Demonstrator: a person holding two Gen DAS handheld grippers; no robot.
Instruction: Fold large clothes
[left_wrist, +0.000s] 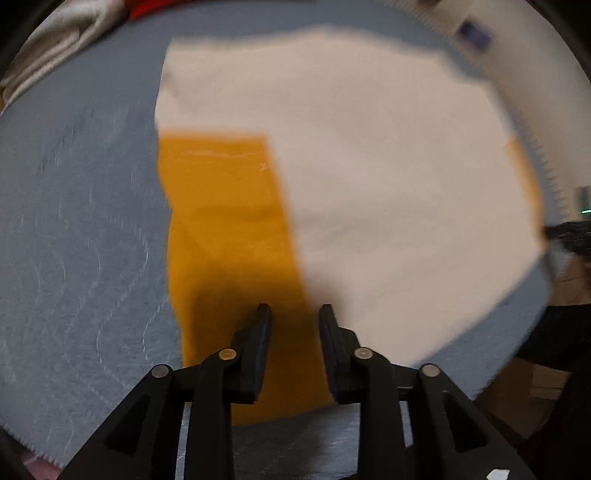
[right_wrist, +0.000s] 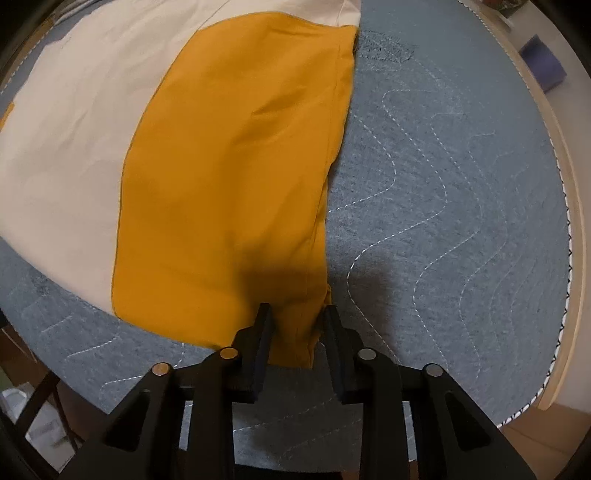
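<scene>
One large garment, cream with a mustard-orange panel, is lying flat on one grey quilted pad covering a table. Two black grippers are pointing down at it. The left gripper is hovering over the orange panel near its lower edge, jaws partly open, with nothing visibly pinched. The right gripper is straddling the panel's lower right corner, jaws partly open, with the corner's fold sitting between them; whether the pads are pressing it cannot be told. Bare pad is stretching wide to the garment's right, out to the table's wooden rim.
</scene>
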